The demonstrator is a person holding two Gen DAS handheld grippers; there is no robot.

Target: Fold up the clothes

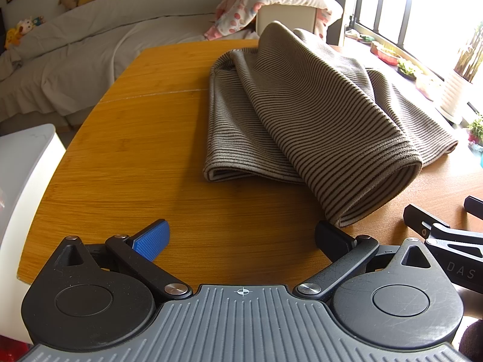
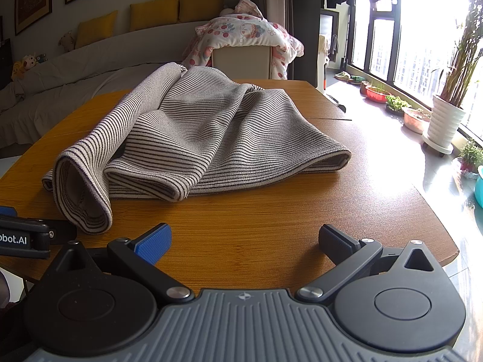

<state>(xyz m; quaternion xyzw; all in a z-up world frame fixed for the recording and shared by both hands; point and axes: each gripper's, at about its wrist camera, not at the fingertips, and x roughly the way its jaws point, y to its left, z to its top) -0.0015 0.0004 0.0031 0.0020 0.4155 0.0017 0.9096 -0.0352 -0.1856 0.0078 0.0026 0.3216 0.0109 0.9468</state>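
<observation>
My left gripper is spread wide over bare desk, pinching nothing. My right gripper is spread wide too, with bare wood under it. The striped sweater lies bunched in the middle of the desk, its cuff just beside my left gripper. The right view shows the desk's near edge and window plants; the left shows the sofa.

Striped garment's far side behind its own folds
</observation>
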